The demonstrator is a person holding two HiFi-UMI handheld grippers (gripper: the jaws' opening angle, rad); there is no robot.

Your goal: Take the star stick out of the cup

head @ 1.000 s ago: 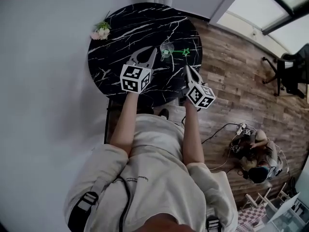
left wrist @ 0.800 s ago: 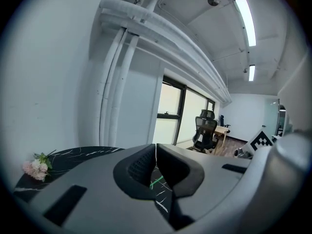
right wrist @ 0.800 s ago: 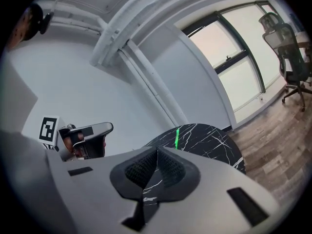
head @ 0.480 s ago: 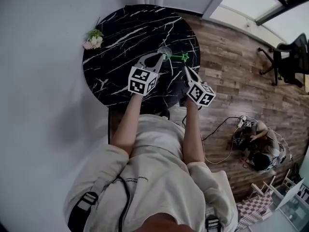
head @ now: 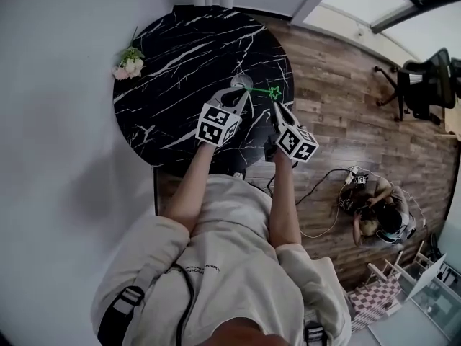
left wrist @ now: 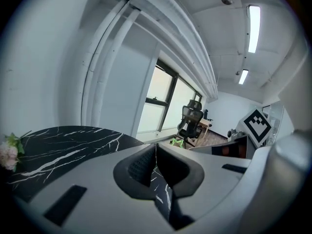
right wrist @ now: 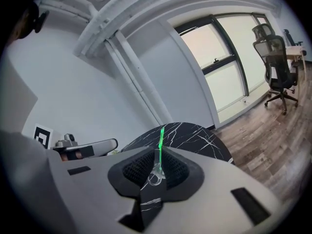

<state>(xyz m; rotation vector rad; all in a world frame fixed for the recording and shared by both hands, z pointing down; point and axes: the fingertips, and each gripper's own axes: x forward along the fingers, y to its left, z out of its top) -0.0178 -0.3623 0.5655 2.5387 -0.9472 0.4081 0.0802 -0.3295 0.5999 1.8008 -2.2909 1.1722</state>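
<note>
Jaws of the left gripper (left wrist: 156,146) and right gripper (right wrist: 160,152) are being held together, empty, the right aimed at the star stick (right wrist: 160,136), presumably for gripping.

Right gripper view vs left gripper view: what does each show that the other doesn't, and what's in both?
Right only: the clear cup, seen just past the right gripper's shut jaws, with the star stick rising from it. Left only: pink flowers at the table's edge and the ceiling lights. Both: the star stick, the black marble table and the office chair.
</note>
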